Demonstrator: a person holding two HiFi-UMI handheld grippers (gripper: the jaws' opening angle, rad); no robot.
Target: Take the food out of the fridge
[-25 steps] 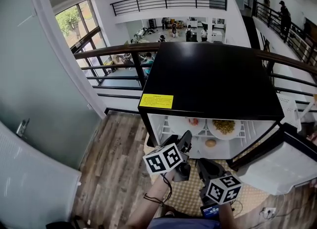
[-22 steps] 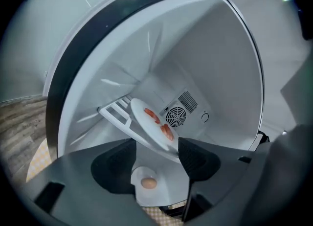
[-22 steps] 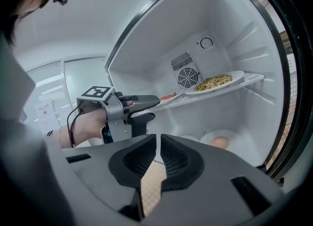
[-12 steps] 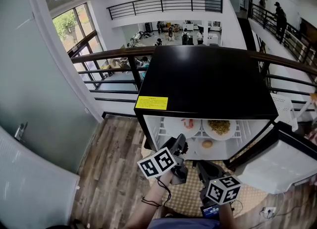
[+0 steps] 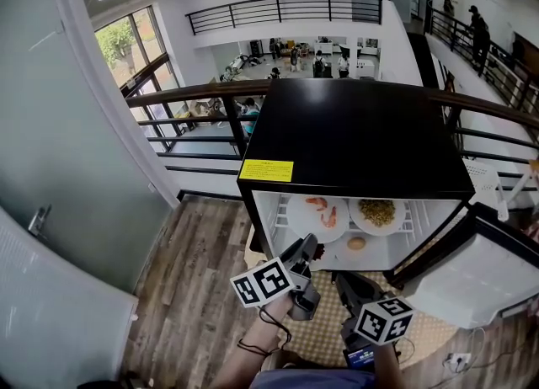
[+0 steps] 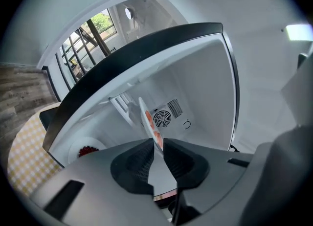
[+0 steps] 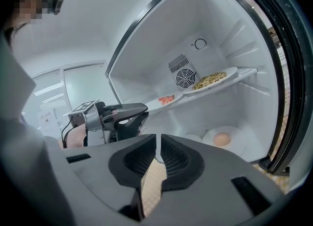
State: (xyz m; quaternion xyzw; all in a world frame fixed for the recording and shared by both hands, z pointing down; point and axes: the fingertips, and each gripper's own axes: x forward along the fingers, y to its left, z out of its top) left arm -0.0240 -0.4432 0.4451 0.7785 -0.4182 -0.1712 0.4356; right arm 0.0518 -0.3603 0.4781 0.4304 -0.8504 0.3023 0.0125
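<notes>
The black-topped fridge (image 5: 362, 139) stands open. On its upper shelf are a white plate of shrimp (image 5: 322, 210) and a plate of yellow food (image 5: 376, 210). Below them a round bun (image 5: 356, 243) lies on a plate. My left gripper (image 5: 305, 248) reaches in at the shrimp plate's near rim. In the left gripper view the plate of shrimp (image 6: 150, 122) stands edge-on between the jaws, which have just been closing and now pinch its rim. My right gripper (image 5: 344, 279) hangs shut and empty in front of the fridge. Its own view shows the left gripper (image 7: 122, 117) at the shrimp plate (image 7: 168, 99).
The fridge door (image 5: 480, 278) stands open at the right. A yellow checked mat (image 5: 324, 337) lies on the wooden floor before the fridge. Another dish with red food (image 6: 87, 150) sits low inside. A black railing (image 5: 194, 118) runs behind, and a glass wall (image 5: 67, 168) is at the left.
The left gripper's jaws have closed onto the shrimp plate's rim, and the hand has rolled and shifted a little. The right gripper has stayed put.
</notes>
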